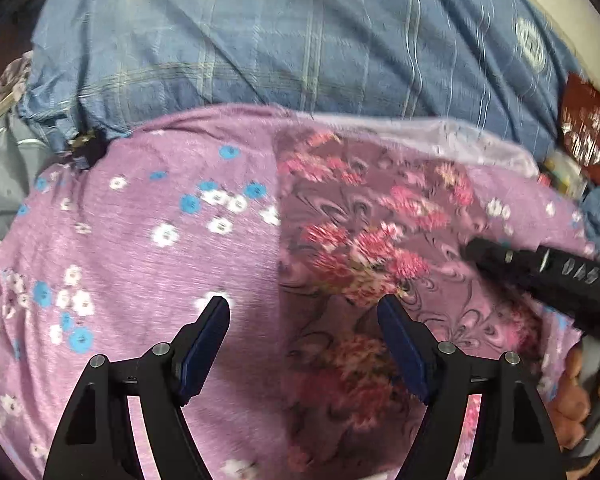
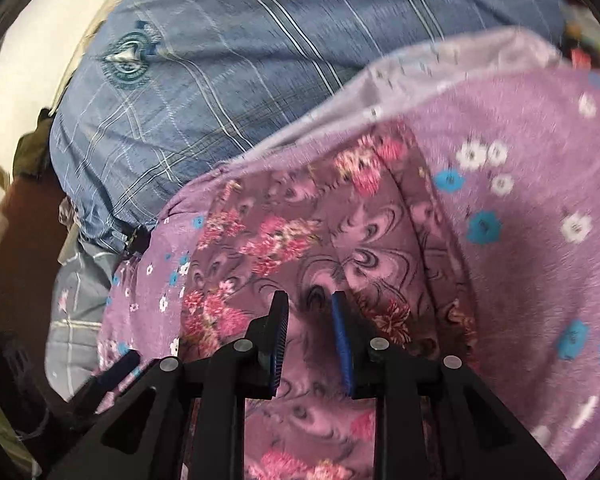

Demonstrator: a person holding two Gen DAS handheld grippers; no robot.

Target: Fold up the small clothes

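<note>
Your left gripper (image 1: 303, 309) hovers spread wide, empty, over the lilac flowered garment (image 1: 148, 216). Your right gripper (image 2: 310, 305), at its 3 o'clock, stands narrowly parted above the darker floral panel (image 2: 300, 240), pinching nothing. Judged between folds; next, seize an edge.

The left gripper (image 1: 304, 312) is showing two matte black fingers with dark blue pads, black triangular cut-out linkage arms and round silver pivot pins. The right gripper (image 2: 310, 306) is wearing the same black frame, with brighter blue ribbed pads (image 2: 342, 344) and silver pins at each joint.
</note>
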